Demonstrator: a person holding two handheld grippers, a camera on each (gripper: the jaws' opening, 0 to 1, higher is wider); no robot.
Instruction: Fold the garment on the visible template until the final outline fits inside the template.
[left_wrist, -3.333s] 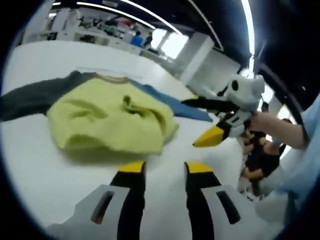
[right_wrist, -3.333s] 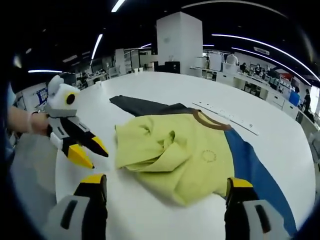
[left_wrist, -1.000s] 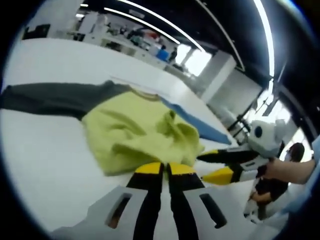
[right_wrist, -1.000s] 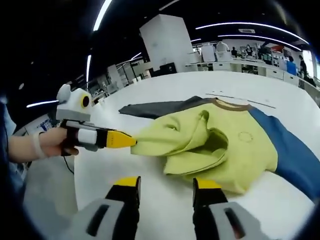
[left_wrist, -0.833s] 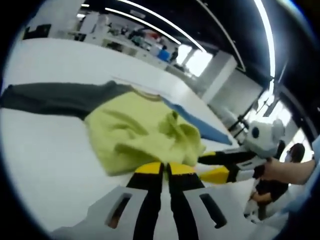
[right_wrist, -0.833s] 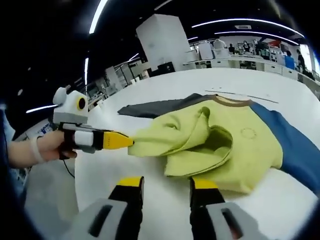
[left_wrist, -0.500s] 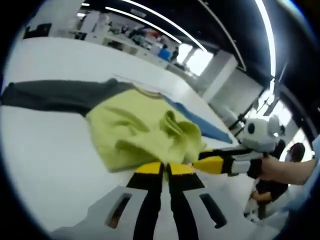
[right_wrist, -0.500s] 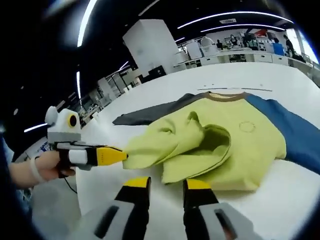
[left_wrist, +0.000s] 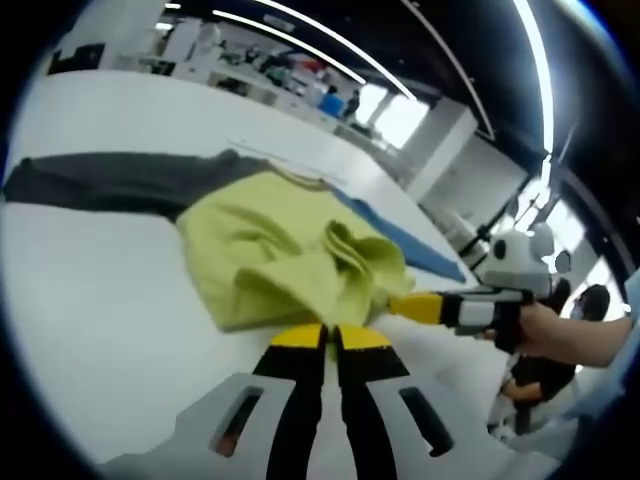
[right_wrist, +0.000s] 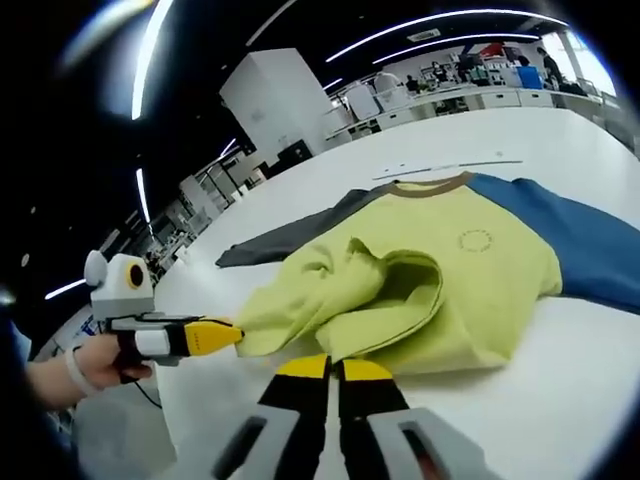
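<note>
I have both grippers, left (left_wrist: 322, 335) and right (right_wrist: 333, 366), pinched tight on the shirt's (right_wrist: 440, 270) near hem; its length runs away from me across the table (left_wrist: 90, 290).

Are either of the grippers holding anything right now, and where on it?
Both grip the garment along its yellow-green bottom hem: left gripper at one corner, right gripper further along that edge.
</note>
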